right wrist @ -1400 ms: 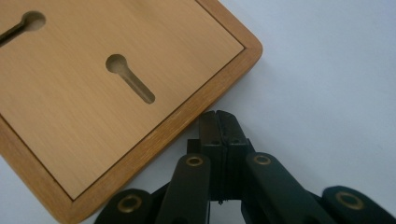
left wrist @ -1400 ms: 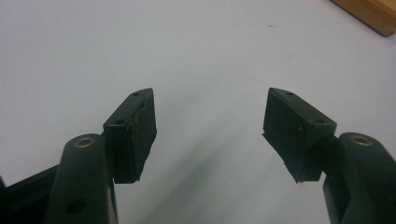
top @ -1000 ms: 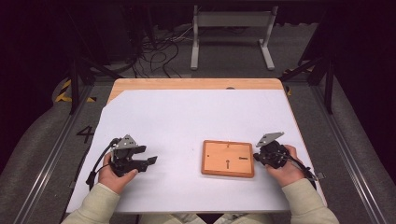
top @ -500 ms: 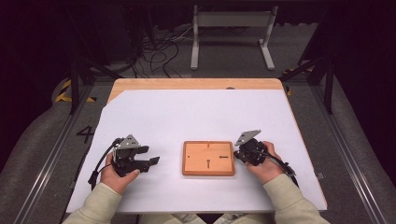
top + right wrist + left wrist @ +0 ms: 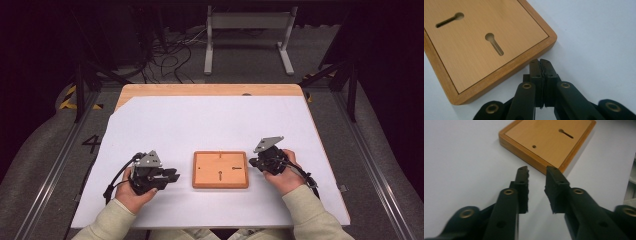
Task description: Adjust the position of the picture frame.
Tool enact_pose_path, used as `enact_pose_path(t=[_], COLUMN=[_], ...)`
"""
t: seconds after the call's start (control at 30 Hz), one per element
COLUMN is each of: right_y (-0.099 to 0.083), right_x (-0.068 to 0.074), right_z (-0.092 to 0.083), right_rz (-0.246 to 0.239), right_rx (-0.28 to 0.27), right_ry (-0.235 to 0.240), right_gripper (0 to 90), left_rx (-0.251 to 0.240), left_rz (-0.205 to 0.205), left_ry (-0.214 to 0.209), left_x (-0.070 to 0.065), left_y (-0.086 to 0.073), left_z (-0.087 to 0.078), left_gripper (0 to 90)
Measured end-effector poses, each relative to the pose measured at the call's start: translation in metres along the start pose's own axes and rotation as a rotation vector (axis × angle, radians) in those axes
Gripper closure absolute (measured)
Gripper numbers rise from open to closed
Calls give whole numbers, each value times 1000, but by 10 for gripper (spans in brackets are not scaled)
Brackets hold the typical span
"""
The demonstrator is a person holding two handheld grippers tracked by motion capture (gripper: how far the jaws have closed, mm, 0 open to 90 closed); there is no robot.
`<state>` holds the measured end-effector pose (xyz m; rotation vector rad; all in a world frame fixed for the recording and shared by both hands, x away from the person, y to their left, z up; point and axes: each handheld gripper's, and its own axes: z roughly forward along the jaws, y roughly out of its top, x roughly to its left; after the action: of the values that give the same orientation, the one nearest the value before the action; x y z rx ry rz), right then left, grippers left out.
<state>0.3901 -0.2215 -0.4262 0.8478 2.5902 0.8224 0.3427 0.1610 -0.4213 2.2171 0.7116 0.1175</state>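
A: From the high view, what can you make out?

B: A wooden board (image 5: 220, 169) lies flat on the white table (image 5: 210, 120), near the front edge, between the two hands. The left gripper (image 5: 169, 177) sits just left of the board, a gap of bare table between them. The right gripper (image 5: 253, 162) is at the board's right edge; from this height I cannot tell whether it touches the wood. Both are small and dark here, so the jaws are hard to read. The person's sleeves are cut off by the bottom edge.

A: And the left gripper view?

B: Clearer. The left gripper (image 5: 537, 173) has its jaws apart with only bare table between them, pinching nothing. They have just been closing in from a much wider spread. The board (image 5: 549, 140) lies just ahead of the tips, one corner nearest; its far edge is cut off at the top. A keyhole slot (image 5: 565, 133) and a small round hole (image 5: 534, 146) show in its face.

A: The right gripper view?

B: The right gripper (image 5: 540, 61) has its jaws pressed together, nothing held between them. The tips sit at the board's (image 5: 474, 45) rim near a rounded corner; they look to be against the wood, though I cannot be sure. Two keyhole slots (image 5: 494, 43) show. The board runs off the top and left of the picture.
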Motion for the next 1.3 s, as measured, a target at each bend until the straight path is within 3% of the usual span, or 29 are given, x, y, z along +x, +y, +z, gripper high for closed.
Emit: enact_pose_path(t=[0.1, 0.33, 0.5, 0.73, 0.87, 0.97, 1.07, 1.17, 1.23, 1.3], right_y=[0, -1, 1, 0, -1, -1, -1, -1, -1, -1], right_x=[0, -1, -1, -1, -1, -1, -2, -3, -4, -4], right_z=[-2, -8, -9, -13, -14, -14, -15, -15, -16, -16], right_rz=[-1, 7, 4, 12, 19, 18, 21, 25, 24, 26], right_rx=[-8, -32, -44, -58, -62, -63, -65, -65, -69, -70], right_ry=[2, 2, 5, 7, 9, 9, 4, 3, -2, -2], right_gripper=[892, 890, 886, 886, 886, 886, 885, 885, 886, 886], left_rx=[12, 37, 73, 132, 189, 220, 214, 207, 219, 208], left_rz=[6, 59, 89, 111, 107, 101, 76, 77, 45, -11], left_ry=[-13, -108, -146, -160, -136, -77, -98, -76, -18, -33], left_x=[-4, -23, -32, -37, -36, -33, -30, -30, -25, -17], left_y=[2, 10, 15, 18, 18, 17, 17, 18, 19, 21], left_z=[2, 15, 27, 44, 53, 57, 58, 59, 63, 64], left_gripper=[813, 854, 881, 866, 881, 884, 895, 895, 895, 896])
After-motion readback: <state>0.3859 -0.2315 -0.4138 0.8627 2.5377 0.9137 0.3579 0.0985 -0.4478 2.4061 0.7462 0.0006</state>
